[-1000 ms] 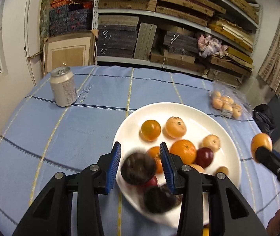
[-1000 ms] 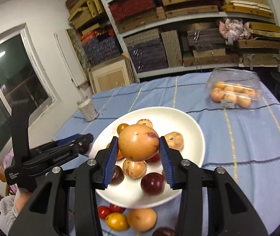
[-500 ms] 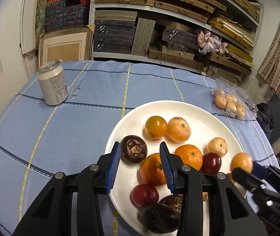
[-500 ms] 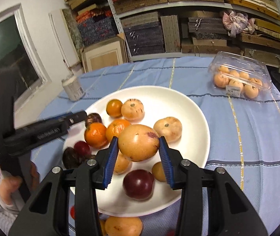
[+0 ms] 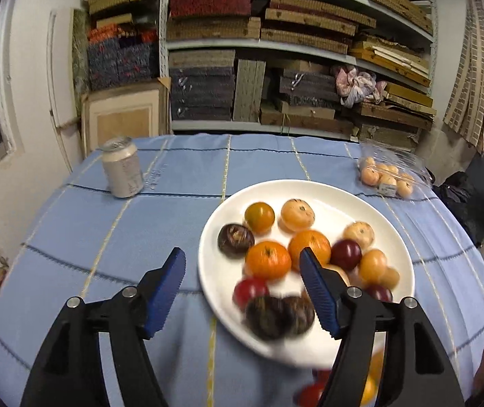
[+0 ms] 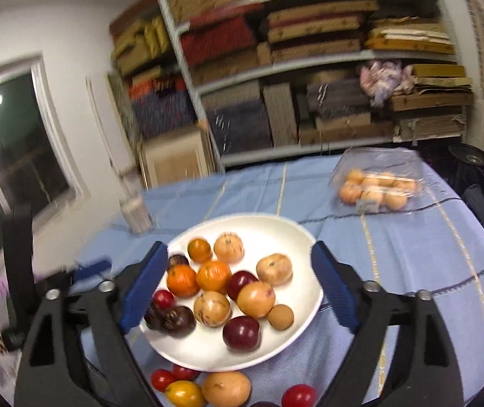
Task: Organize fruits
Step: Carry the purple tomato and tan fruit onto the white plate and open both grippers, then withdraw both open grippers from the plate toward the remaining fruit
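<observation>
Hovering w/ both grippers empty: our left gripper [image 5: 242,271] gapes wide by the round white plate [image 6: 296,234] of fruit, right gripper [image 6: 238,274] spread over it. Risk: loose tomatoes [image 6: 298,395] on the blue cloth [image 6: 411,254] could roll if nudged. Vs half a sec ago, the tan round fruit [image 6: 255,299] left our right jaws, now on plate.

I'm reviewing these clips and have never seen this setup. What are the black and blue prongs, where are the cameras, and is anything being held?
No robot here: a person holds a two-finger gripper in each hand, each carrying a fisheye camera looking along its fingers. The left gripper and right gripper are both open and hold nothing. Below them, on a blue tablecloth, a white plate carries oranges, dark plums and other fruit. More loose fruit lies beside the plate's near edge. A drink can and a clear fruit box stand farther back.
</observation>
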